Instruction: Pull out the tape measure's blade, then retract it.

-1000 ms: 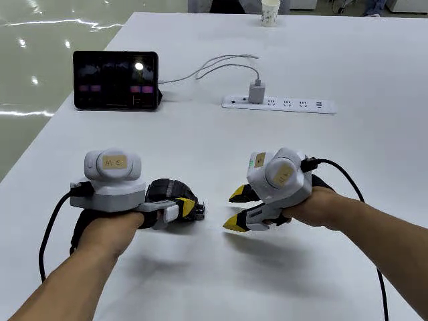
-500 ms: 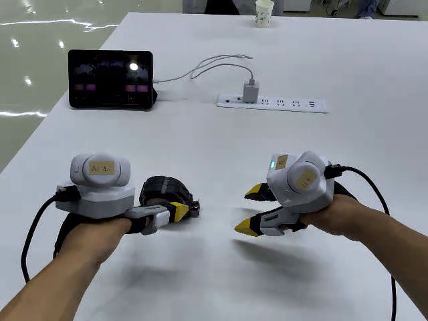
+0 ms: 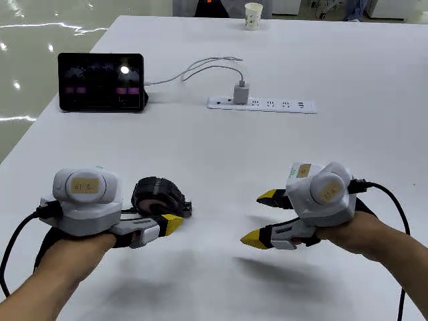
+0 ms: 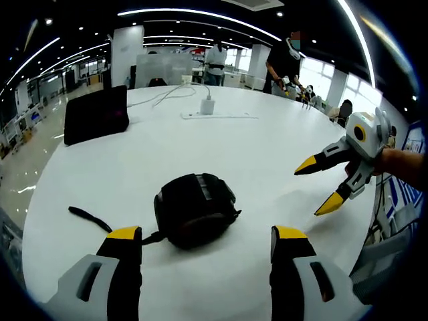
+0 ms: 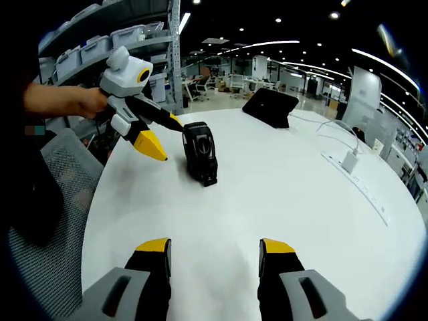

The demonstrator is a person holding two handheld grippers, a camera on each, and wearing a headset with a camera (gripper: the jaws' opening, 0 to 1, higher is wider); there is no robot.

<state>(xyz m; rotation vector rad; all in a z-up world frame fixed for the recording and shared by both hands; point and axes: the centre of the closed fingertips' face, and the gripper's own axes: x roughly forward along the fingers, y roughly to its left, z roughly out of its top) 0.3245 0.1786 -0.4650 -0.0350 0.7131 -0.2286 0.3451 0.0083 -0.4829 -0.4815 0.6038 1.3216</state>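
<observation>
The white table (image 3: 221,154) is carrying everything. A dark tablet (image 3: 100,81) is standing propped near the far left edge, and a white power strip (image 3: 261,105) is lying toward the far edge with a charger (image 3: 240,92) plugged into it.

The left tool (image 4: 206,235) is hovering near the near left edge with its jaws spread wide and gripping nothing. The right tool (image 3: 259,217) is hanging well apart from it, by the near edge. Its jaws are also gaping and holding nothing, and its yellow tips are pointing toward the left tool.

The black tape measure (image 4: 194,208) is resting on the table between and just ahead of the left tool's tips, with a gap showing on each side. Its thin black strap (image 4: 87,217) is trailing across the table. A paper cup (image 3: 253,15) is standing at the far edge.
</observation>
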